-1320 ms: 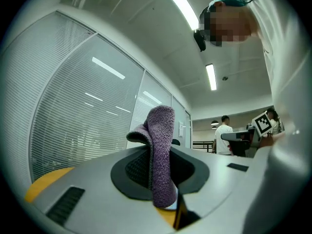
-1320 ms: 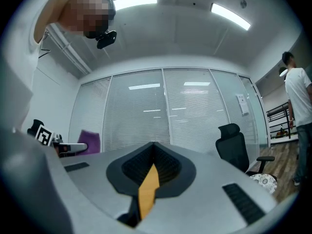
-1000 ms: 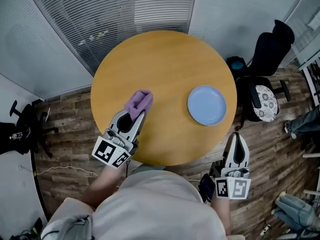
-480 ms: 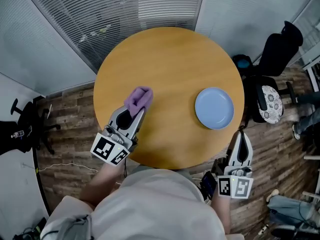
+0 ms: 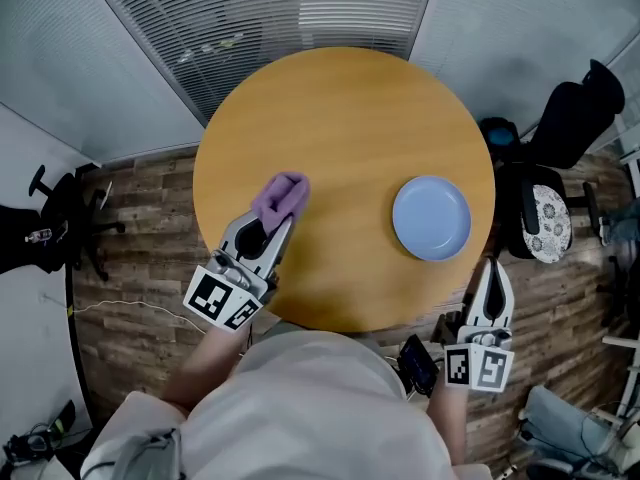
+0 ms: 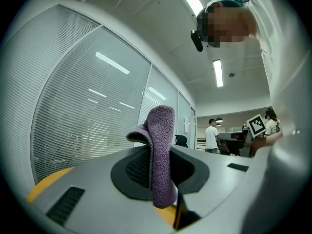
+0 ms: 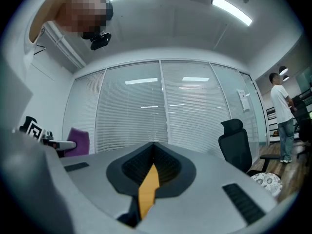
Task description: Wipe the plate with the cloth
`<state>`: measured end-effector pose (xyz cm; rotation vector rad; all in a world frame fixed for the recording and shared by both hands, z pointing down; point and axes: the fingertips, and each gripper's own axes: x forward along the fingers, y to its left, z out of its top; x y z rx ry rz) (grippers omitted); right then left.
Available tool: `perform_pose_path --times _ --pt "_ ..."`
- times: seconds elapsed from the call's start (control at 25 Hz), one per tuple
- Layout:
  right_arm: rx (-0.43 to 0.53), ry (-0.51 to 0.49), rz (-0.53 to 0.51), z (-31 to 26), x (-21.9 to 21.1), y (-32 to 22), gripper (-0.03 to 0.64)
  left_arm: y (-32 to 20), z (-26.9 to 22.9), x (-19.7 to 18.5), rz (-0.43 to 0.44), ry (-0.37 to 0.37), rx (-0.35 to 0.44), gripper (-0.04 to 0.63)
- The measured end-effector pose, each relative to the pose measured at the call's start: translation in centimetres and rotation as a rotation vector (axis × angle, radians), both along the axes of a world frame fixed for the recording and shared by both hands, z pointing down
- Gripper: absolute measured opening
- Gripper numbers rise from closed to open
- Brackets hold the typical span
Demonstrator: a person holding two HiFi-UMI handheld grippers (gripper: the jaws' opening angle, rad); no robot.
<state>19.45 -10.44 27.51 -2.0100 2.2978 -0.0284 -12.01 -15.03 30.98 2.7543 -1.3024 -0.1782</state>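
1. Plate: pale blue, round and empty. It lies flat on the right part of the round wooden desk, close to the near edge. Nothing touches it, so I judge it unwiped.
2. Cloth: purple and bunched, clamped between the jaws of my left hand-held gripper. One fold stands above the jaws and a tail hangs below, which leaves a loose pad to wipe with. It sits over the desk's left part, well apart from the plate. I cannot tell whether it touches the wood.
3. Right hand-held gripper: jaws together, nothing between them. I hold it just off the desk edge beside the plate, probably to steady the plate.
4. Step outstanding, in my judgement: bring the cloth across to the plate. Wiping has not yet begun.
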Motion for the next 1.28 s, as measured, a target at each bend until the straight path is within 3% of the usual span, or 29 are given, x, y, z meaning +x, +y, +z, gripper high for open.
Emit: perform_pose_path --times 0.2,0.56,0.88,1.28 --pt "-0.047 -0.012 0.029 1.9 2.0 -0.2 0.015 0.4 0.7 0.2 -0.008 -0.007 -0.003 0.064" --pt "-0.233 0.044 0.036 9.8 6.5 -2.4 0.015 1.2 2.9 1.2 0.005 -0.019 -0.038 0.064" --pt "-0.43 -0.024 0.044 19.1 9.6 -5.5 0.017 1.8 4.3 1.3 0.0 -0.03 -0.065 0.064" --pt "-0.61 -0.053 0.069 29.2 12.8 -8.0 0.018 2.7 5.3 1.0 -0.027 -0.06 -0.086 0.064"
